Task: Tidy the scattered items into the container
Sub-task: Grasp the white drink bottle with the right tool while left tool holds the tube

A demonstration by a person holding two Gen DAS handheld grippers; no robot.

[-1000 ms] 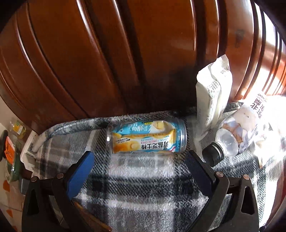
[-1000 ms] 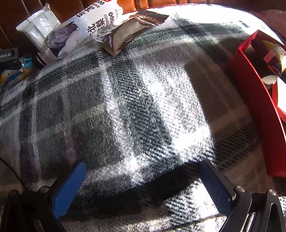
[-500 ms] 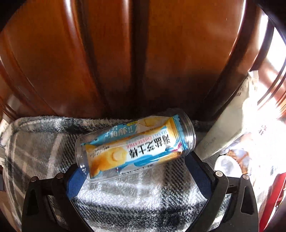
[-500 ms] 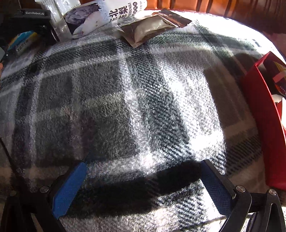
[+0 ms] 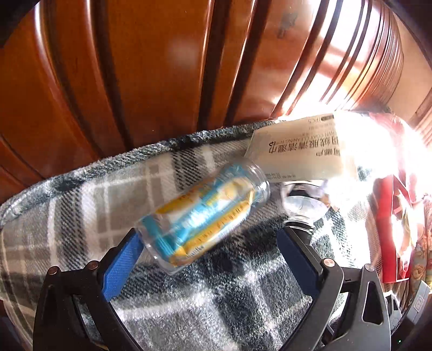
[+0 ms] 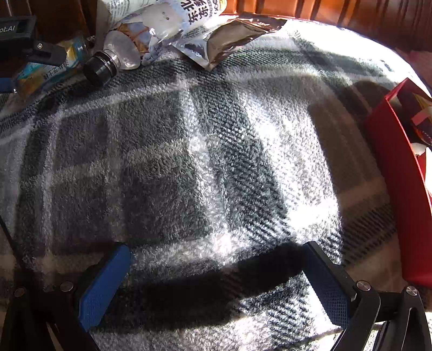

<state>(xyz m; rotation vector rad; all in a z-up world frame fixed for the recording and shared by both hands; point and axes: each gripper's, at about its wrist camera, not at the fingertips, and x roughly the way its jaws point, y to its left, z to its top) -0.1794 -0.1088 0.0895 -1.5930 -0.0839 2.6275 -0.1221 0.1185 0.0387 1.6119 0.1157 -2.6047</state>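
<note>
A clear plastic snack tube (image 5: 202,216) with a blue and yellow label lies tilted on the plaid blanket (image 5: 81,205), just past my left gripper (image 5: 208,243). Its near end touches the left fingertip (image 5: 127,251); the jaws stand wide apart. The tube also shows in the right wrist view (image 6: 48,73). My right gripper (image 6: 213,272) is open and empty over the bare blanket. The red container (image 6: 397,172) stands at the right edge, with packets inside.
A clear bottle with a black cap (image 6: 108,64), a white printed pouch (image 6: 172,16) and a brown foil packet (image 6: 226,37) lie at the blanket's far side. A white wipes pack (image 5: 299,154) lies beside the tube. A wooden headboard (image 5: 162,67) rises behind.
My left gripper has closed in on the tube and swung right; the tube has tilted and looks blurred. My right gripper has moved forward towards the far items.
</note>
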